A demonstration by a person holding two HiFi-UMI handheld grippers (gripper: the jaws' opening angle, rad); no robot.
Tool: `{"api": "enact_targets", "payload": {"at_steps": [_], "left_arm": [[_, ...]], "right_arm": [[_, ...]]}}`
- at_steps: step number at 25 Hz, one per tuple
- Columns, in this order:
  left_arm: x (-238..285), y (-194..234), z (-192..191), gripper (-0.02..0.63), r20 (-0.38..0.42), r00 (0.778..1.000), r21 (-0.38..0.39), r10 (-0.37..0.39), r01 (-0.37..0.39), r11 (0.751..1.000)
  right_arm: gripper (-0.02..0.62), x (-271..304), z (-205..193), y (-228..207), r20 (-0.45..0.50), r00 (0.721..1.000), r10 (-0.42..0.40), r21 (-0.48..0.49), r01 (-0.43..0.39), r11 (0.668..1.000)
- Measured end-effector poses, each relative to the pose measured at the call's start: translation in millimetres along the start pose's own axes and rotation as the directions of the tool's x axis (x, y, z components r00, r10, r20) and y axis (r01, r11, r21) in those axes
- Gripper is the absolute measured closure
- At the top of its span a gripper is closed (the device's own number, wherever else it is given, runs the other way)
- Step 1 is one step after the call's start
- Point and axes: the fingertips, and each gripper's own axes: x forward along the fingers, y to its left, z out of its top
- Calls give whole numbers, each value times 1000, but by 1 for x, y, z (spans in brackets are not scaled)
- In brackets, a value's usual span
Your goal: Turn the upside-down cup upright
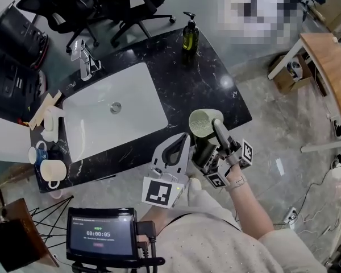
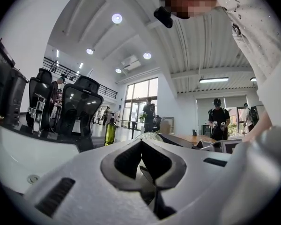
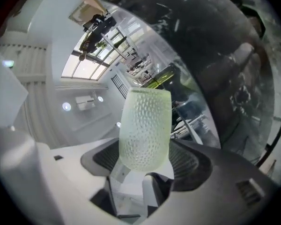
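Note:
A pale green dimpled cup (image 1: 203, 122) is held in the air over the front right corner of the black marble counter (image 1: 216, 90), its open mouth turned up toward the head camera. My right gripper (image 1: 208, 132) is shut on the cup's side. In the right gripper view the cup (image 3: 145, 128) stands out between the jaws of that gripper (image 3: 145, 150). My left gripper (image 1: 181, 143) hovers just left of the cup at the counter's front edge, shut and empty; in its own view the left gripper (image 2: 152, 137) shows its jaws pressed together.
A white sink (image 1: 131, 90) with a faucet (image 1: 85, 58) fills the counter's left half. A dark green soap bottle (image 1: 190, 36) stands at the back. Two mugs (image 1: 51, 169) sit at the far left end. A screen on a stand (image 1: 99, 232) is below, a wooden table (image 1: 332, 61) at right.

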Motion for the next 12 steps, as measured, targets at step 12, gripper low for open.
{"api": "enact_targets", "payload": {"at_steps": [12], "left_arm": [[0,-7,5,598,-49,999,30,-17,19,999]], "right_arm": [[262,-5,8,6,149,944,294,406,-329,852]]}}
